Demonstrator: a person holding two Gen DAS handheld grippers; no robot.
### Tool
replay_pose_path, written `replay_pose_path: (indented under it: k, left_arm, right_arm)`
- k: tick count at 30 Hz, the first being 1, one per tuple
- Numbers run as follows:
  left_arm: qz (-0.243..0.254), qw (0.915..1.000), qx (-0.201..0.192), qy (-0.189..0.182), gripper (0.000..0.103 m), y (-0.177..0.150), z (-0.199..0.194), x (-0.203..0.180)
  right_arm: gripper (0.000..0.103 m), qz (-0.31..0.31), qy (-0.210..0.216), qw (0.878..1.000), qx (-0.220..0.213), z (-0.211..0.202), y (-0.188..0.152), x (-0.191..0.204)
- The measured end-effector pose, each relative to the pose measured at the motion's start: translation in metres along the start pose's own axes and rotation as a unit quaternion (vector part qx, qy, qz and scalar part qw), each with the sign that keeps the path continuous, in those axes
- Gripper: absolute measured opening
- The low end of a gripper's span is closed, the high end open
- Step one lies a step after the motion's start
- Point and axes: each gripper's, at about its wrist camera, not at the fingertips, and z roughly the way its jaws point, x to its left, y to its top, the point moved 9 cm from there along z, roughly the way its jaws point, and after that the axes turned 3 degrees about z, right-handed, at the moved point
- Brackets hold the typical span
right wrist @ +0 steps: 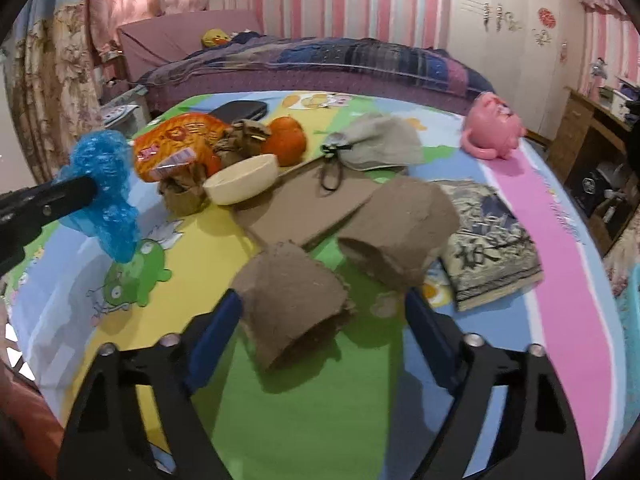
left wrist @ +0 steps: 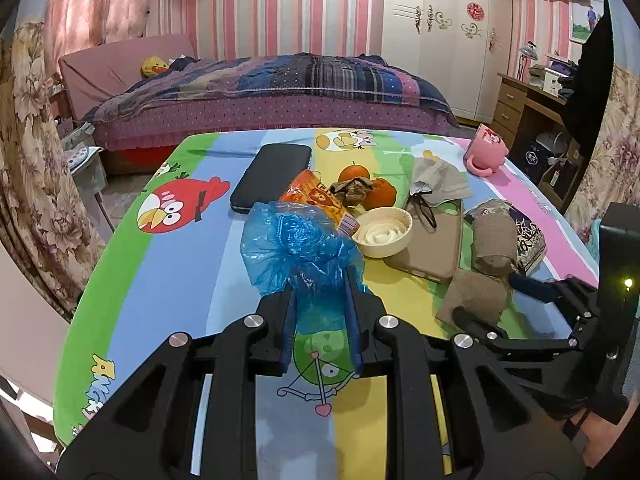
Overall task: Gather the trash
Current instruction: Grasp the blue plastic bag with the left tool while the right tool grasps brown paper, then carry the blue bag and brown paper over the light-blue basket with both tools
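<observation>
Blue crinkled plastic, a bunched blue plastic bag, is held pinched between the narrow jaws of the left gripper, just clear of the cartoon-printed table. The right gripper is seen with its jaws standing fairly wide on either side of a torn piece of brown paper, which lies on the table between the fingers; the pads are not seen pressing on it, so nothing is judged to be held there yet.

The step in hand is judged to be the picking up of a scrap while the bag is kept ready. For the next move the jaws would have to be shut on the near paper, which would then be carried to the left, toward the bag.

Just ahead of the right gripper a second brown paper scrap is found, and to its right a patterned booklet. Farther ahead a cream bowl, an orange snack wrapper, an orange and a grey pouch are crowded together; a pink mug stands far ahead to the right. Open table is left only close under both grippers and to the left of the bag. The table's right edge runs near the booklet, so little room is offered on that side.
</observation>
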Motion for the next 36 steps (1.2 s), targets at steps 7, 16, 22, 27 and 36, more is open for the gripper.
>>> replay_pose_path:
  k: [7,16,22,27,36]
  left_arm:
    - [0.007,1.0,-0.002,0.006,0.02,0.0,-0.001,-0.002]
    - [0.029,0.9985,-0.046,-0.003,0.02,0.026,-0.033,-0.035]
    - [0.041,0.9964,-0.071,-0.021,0.02,0.052,-0.055,-0.067]
    - [0.044,0.9937,-0.092,-0.046,0.02,0.079,-0.076,-0.102]
    - [0.066,0.9872,-0.118,-0.085,0.02,0.106,-0.092,-0.176]
  right_arm:
    - [0.023,0.002,0.022,0.999,-0.029,-0.019,0.009,0.004]
    - [0.018,0.051,-0.012,0.995,-0.089,-0.074,0.026,-0.048]
    - [0.018,0.082,-0.05,0.988,-0.124,-0.122,0.037,-0.094]
    - [0.018,0.073,-0.1,0.983,-0.135,-0.158,0.041,-0.131]
    - [0.018,0.103,-0.152,0.967,-0.179,-0.221,0.035,-0.194]
